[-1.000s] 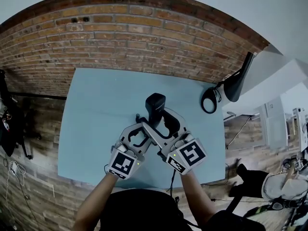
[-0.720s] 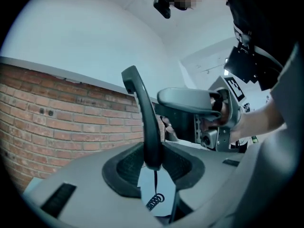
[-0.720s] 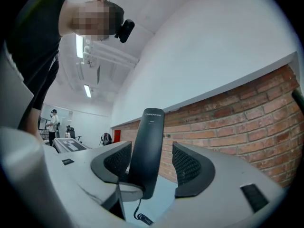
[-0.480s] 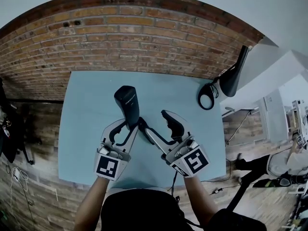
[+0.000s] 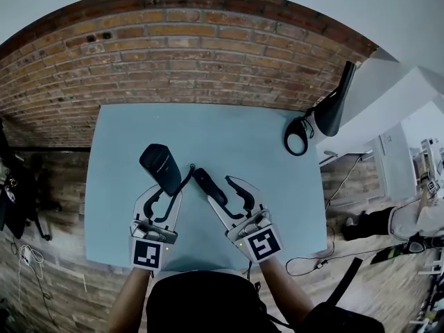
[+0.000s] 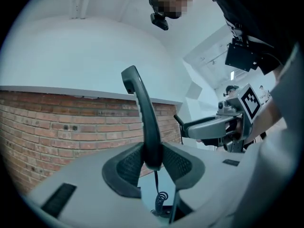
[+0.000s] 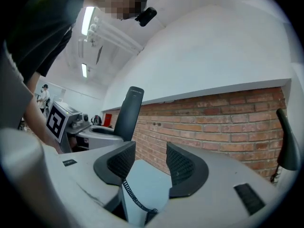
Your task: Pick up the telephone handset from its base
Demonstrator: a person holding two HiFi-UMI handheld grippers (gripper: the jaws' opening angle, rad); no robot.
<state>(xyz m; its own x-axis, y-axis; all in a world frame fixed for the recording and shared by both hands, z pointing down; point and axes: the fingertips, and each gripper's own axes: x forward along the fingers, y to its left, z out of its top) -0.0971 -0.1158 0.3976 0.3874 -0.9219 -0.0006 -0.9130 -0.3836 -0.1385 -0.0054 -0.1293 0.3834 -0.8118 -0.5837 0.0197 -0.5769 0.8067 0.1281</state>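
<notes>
Now | left gripper [image 6: 153, 163] jaws pinch handset [image 6: 142, 113] | right gripper [image 7: 149, 163] jaws spread, just closing | its view alone shows cord [image 7: 131, 194] between

A pale blue table [image 5: 236, 127] fills mid-frame. A narrow black telephone base [image 5: 208, 184] lies just below its centre; a black ring [image 5: 297, 137] sits at its upper right edge.
</notes>
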